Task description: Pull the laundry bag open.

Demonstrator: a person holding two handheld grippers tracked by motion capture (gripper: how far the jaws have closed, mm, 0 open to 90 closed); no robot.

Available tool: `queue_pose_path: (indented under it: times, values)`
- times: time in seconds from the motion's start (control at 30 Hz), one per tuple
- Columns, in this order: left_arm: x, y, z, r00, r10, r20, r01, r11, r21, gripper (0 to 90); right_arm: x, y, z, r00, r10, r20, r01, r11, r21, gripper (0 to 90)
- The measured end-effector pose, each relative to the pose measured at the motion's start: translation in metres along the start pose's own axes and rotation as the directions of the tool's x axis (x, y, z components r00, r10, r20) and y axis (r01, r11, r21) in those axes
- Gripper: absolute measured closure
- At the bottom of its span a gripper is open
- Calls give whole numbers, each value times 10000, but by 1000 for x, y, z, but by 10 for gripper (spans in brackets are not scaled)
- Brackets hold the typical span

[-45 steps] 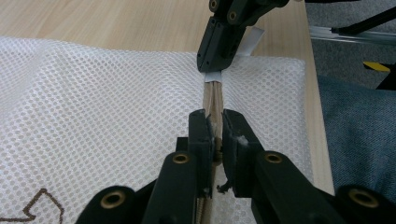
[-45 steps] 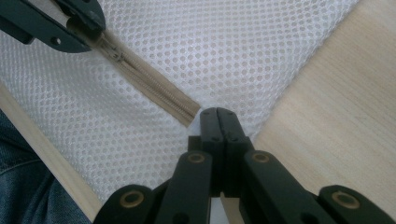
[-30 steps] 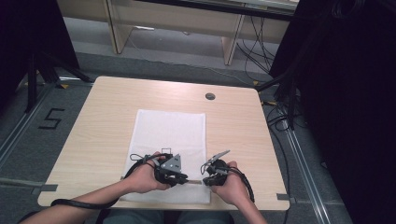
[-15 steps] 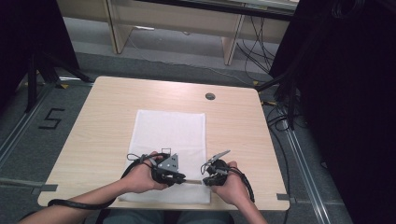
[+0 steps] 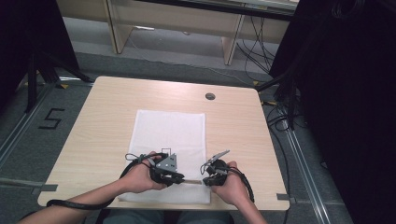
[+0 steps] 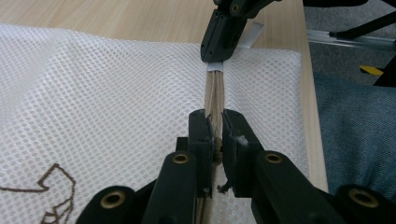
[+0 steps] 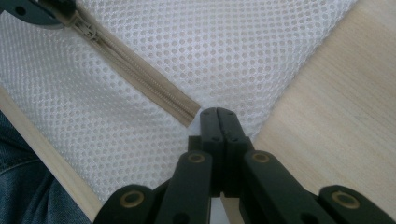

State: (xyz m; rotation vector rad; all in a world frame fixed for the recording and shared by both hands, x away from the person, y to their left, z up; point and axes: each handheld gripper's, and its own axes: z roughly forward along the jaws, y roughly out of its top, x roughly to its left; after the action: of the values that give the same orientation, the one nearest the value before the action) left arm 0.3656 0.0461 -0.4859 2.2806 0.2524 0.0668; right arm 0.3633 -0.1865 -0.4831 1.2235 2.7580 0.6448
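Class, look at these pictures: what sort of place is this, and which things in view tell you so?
Probably a lab or recording workspace: a bare wooden table with a cable hole, loose cables on the floor, and a taped number 5.

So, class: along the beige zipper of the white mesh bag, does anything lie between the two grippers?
Nothing visible does. The left gripper is closed on the zipper, the right gripper is shut at its end by the mesh bag's corner, and the tape between them lies bare.
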Motion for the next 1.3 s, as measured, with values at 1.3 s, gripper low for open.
queue_pose_path:
  times: [1.3]
  values:
    - [2, -12, -12, 9997, -220, -53, 219, 9997, -126, 822, 0, 0, 0, 10000, 19, 8, -19, 10000, 3, 900]
